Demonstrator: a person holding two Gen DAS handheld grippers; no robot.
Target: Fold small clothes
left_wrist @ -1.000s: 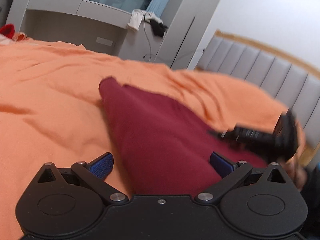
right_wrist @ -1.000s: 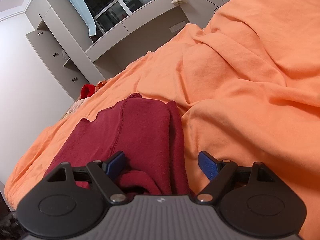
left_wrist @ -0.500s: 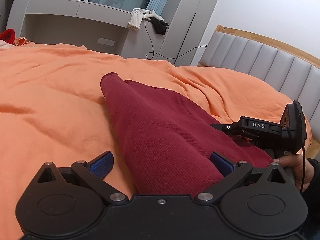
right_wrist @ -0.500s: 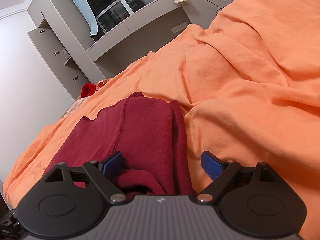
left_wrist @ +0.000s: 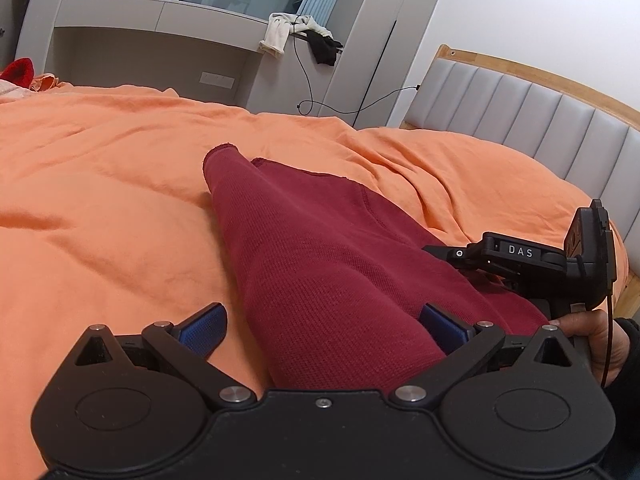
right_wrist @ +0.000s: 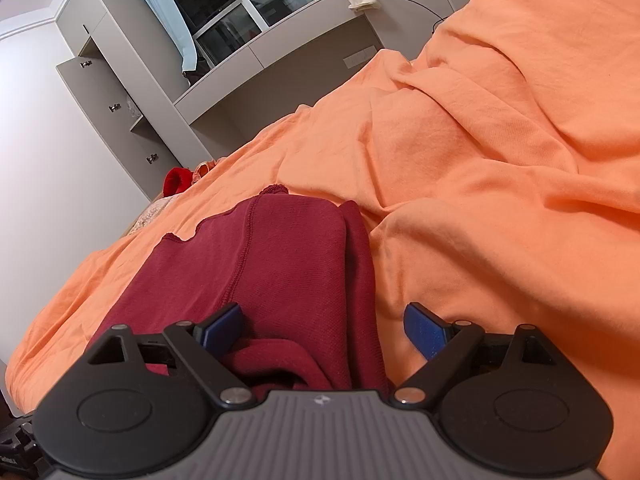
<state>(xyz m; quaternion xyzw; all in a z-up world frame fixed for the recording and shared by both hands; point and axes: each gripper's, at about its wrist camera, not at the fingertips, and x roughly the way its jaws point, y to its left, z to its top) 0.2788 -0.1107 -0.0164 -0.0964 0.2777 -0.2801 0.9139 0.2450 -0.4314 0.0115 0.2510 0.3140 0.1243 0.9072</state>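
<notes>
I have both tools low over the bed (left_wrist: 100, 200), each with its jaws spread wide and nothing pinched. The garment (left_wrist: 320, 264), a dark red knit, lies on the orange cover straight ahead of both. It runs lengthwise away from me, its near end under the tools and its narrow far end pointing toward the desk wall.

From the left gripper (left_wrist: 322, 326) the cloth fills the right half of the gap, its left edge passing between the pads. From the right gripper (right_wrist: 322, 328) it fills the left half, with a bunched fold (right_wrist: 272, 360) just inside the left pad and the right pad over bare cover.

So each tool straddles one long edge. Neither is clearly nearer; I judge the right one has the thicker, layered bite.

My right hand (left_wrist: 596, 340) shows beside the left tool.
</notes>
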